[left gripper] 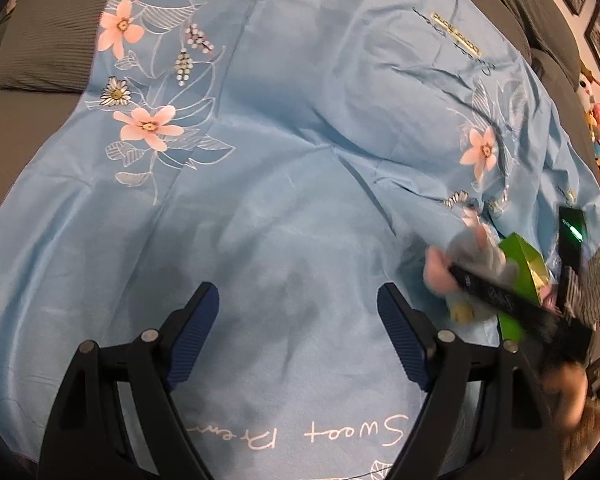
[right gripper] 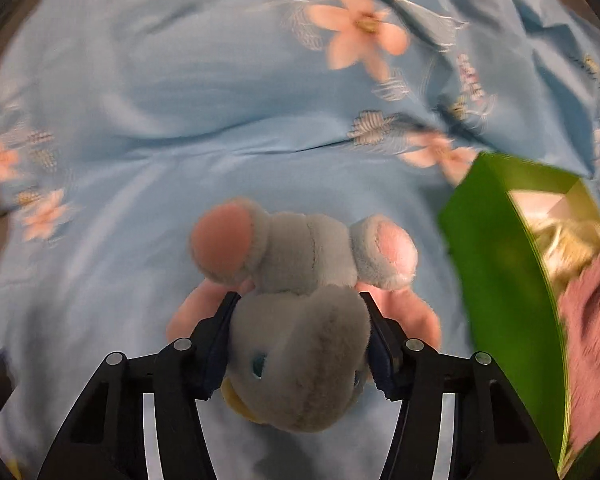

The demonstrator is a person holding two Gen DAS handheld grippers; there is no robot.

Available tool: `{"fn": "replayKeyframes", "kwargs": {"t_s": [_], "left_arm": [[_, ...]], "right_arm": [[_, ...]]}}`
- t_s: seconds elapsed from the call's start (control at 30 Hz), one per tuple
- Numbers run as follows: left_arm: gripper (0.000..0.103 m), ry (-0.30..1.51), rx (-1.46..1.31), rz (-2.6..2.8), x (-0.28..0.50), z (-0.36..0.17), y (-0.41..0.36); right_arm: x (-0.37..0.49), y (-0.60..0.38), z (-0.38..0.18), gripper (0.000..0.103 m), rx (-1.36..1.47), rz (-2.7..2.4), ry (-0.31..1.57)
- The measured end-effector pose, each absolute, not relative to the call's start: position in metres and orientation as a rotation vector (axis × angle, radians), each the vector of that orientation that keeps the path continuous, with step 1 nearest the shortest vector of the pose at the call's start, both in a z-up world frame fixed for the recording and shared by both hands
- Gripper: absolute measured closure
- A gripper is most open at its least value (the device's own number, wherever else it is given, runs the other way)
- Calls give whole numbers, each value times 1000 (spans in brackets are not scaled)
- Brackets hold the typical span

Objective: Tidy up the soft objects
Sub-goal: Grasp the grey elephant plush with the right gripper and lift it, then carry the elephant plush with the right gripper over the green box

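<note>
A: Left wrist view first. What do you see from where you stand?

B: The left gripper (left gripper: 298, 336) hangs over the blue sheet (left gripper: 284, 184), its blue pads spread wide with nothing between them, only bare cloth below. Taking the green box (left gripper: 521, 268) as landmark: it sits at the sheet's right edge, well to the right of the left gripper. Just left of the box, blurred, is the right gripper (left gripper: 456, 268) with the plush (left gripper: 466, 256), a grey and pink shape, touching its black finger.

A: And around the sheet?

B: Printed pink flowers (left gripper: 148, 126) lie far left of the box. White script (left gripper: 340, 434) runs along the near hem, between the left gripper's fingers. Grey cushions (left gripper: 52, 36) border the sheet at the far left. A row of small toys (left gripper: 598, 128) stands beyond the box by the wall, too small to identify.

A: Now the right wrist view.

B: The right gripper (right gripper: 300, 336) is clamped on the plush (right gripper: 300, 320). Both pads press into the sides of its grey head, which bulges between them. No earlier picture is there to compare.

A: How does the plush lie?

B: Head toward the camera, with a teal eye and a yellow patch showing. Two pink-soled feet point away. Pink parts stick out on either side behind the fingers. It is just left of the box (right gripper: 500, 276), apart from it, above the sheet (right gripper: 180, 100); whether it touches the sheet I cannot tell.

A: The box itself?

B: Open-topped, with a mauve cloth (right gripper: 592, 340) and something pale inside.
</note>
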State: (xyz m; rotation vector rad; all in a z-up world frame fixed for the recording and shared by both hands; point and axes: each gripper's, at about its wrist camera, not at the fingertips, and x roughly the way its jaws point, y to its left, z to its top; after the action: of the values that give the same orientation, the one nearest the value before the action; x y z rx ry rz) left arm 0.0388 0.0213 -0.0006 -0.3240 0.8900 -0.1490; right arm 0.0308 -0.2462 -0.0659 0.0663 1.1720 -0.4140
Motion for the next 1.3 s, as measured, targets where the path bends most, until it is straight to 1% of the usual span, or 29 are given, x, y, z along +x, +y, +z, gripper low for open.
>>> {"fn": "replayKeyframes", "kwargs": {"t_s": [0.13,0.27,0.3,0.37,0.4,0.43,0.57,0.7,0.87,1.0,1.1,1.13,1.23,1.3], "left_arm": [[22,895,-357,-137,39,0,30],[22,908,-364,-137,37,0,33],[22,908,-363,-138,36,0,33],[22,910,-361,-140,34,0,31],[22,915,-358,-146,34,-1,29],[22,923,-352,-153,34,-2,27],[22,965,-340,-196,33,-8,20],[22,1038,-419,-298,33,-17,12],[22,1097,-415,-405,26,-22,-13],[22,1145,-365,-423,25,-35,-33],[22,1151,-409,-462,27,-44,-38],[22,1154,-421,-480,27,-45,-40],[22,1120,-403,-476,26,-45,-43],[26,1115,-404,-489,27,-44,-45]], "right_arm": [[8,-204,-61,43,46,-245,1198],[-9,-174,-74,41,31,-153,1273],[-13,-170,-74,40,27,-146,1273],[-19,-169,-69,27,41,-142,1249],[-23,-171,-64,18,52,-143,1224],[-23,-172,-59,15,60,-147,1199],[-26,-184,-29,15,110,-167,1120],[-31,-216,-20,15,291,-192,1093],[-35,-238,-33,15,484,-145,1112],[-34,-241,-46,15,554,-118,1140],[-30,-239,-59,16,575,-102,1170],[-28,-238,-67,19,579,-96,1194],[-27,-239,-80,23,632,-78,1221],[-26,-244,-90,26,692,-49,1225]]}}
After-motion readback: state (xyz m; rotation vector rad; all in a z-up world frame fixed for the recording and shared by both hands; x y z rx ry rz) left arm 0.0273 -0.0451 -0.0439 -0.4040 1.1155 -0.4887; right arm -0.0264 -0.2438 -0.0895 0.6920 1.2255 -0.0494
